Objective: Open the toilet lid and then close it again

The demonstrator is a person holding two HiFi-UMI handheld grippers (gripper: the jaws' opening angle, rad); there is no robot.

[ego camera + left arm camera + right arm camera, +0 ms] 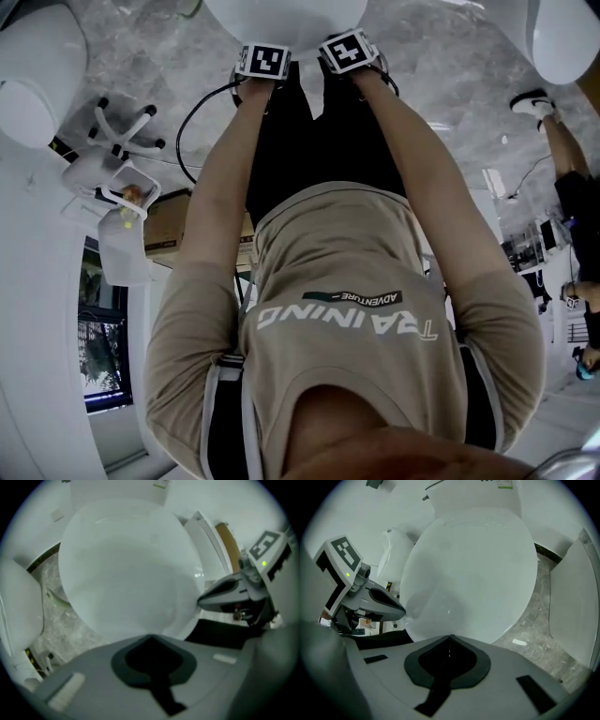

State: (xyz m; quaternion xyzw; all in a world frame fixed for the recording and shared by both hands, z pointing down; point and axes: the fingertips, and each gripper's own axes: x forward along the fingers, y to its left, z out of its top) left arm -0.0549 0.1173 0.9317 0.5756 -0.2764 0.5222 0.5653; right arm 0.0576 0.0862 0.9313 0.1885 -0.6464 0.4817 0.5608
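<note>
Jaws together, toilet lid just beyond tips.

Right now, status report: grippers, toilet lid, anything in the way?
Left gripper shut, empty. Right gripper shut, empty. Toilet lid down, both tips by its near edge, contact unclear. Nothing in the way.

The head view's top edge crops the toilet lid.
</note>
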